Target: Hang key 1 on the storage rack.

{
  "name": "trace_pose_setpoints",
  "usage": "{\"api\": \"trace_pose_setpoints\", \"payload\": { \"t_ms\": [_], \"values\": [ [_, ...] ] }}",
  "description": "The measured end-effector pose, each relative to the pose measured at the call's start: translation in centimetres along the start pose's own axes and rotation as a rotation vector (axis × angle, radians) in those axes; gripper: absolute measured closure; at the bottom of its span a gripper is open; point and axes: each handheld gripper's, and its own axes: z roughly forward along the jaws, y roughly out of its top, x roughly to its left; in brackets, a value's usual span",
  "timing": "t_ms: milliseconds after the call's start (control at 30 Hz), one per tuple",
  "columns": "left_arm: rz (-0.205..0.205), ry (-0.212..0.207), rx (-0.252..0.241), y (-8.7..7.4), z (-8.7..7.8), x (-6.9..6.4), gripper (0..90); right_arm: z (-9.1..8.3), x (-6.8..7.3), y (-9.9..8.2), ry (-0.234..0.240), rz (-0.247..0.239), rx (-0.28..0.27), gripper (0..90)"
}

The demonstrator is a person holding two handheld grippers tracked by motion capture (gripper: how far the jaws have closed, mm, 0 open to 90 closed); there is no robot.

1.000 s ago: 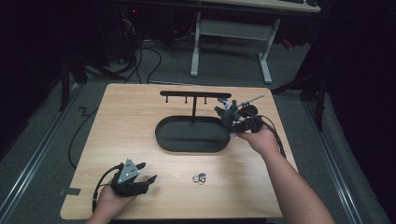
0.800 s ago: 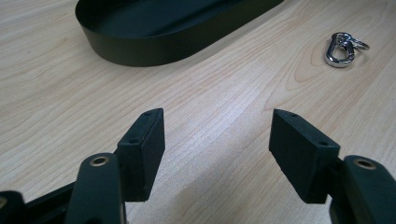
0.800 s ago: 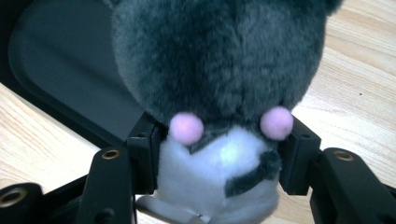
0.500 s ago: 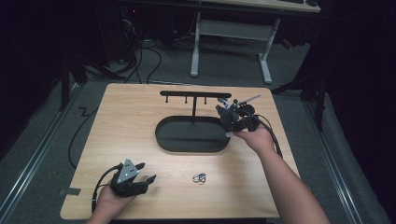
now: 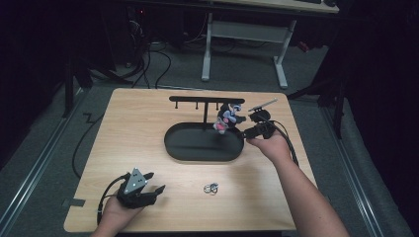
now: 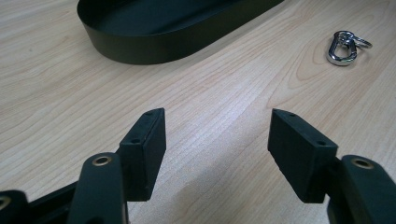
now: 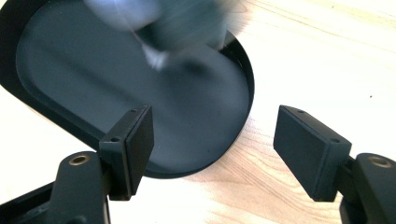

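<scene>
A small plush charm (image 5: 225,118) in grey, white and pink hangs under the right end of the black hook bar (image 5: 197,99), above the black oval tray (image 5: 170,143). In the right gripper view the charm (image 7: 187,18) is a blur over the tray (image 7: 93,84). Just right of the charm, my right gripper (image 5: 244,131) (image 7: 215,140) is open; its jaws have just been opening and nothing is between them. At the table's front left, my left gripper (image 5: 159,191) (image 6: 217,140) rests open and empty. A silver clip with rings (image 5: 211,188) (image 6: 343,46) lies on the wood to its right.
The tray's dark wall (image 6: 140,46) stands ahead of the left gripper. The light wooden table (image 5: 123,128) has bare room left of the tray. Cables trail off the left edge, and a white desk frame (image 5: 242,29) stands beyond the table.
The right gripper's jaws have widened and let go of the charm, which now hangs free beneath the bar's right end. The left gripper has not moved.
</scene>
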Motion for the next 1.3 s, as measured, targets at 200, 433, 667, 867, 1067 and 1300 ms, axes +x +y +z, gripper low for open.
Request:
{"api": "trace_pose_setpoints", "payload": {
  "t_ms": [200,433,667,867,1067,1300],
  "values": [
    [0.004,-0.001,0.003,0.0,0.1,0.0,37.7,-1.2,0.6,-1.4,-0.004,-0.053,-0.022,36.8],
    [-0.004,-0.008,0.009,0.2,0.3,-0.2,37.9,-2.6,1.8,-4.2,-0.008,-0.119,-0.063,41.5],
    [-0.002,-0.013,0.015,0.2,0.4,-0.3,37.8,-2.5,2.9,-7.6,0.009,-0.143,-0.114,41.8],
    [-0.006,-0.012,0.017,0.1,0.4,-0.4,37.8,-1.6,3.2,-10.0,0.002,-0.144,-0.128,41.4],
    [-0.002,-0.012,0.027,0.0,0.7,-0.4,37.9,-0.3,3.4,-13.1,0.034,-0.123,-0.177,41.1],
    [0.002,-0.016,0.03,0.1,0.7,-0.5,38.1,0.5,4.2,-15.3,0.031,-0.126,-0.231,41.0]
  ]
}}
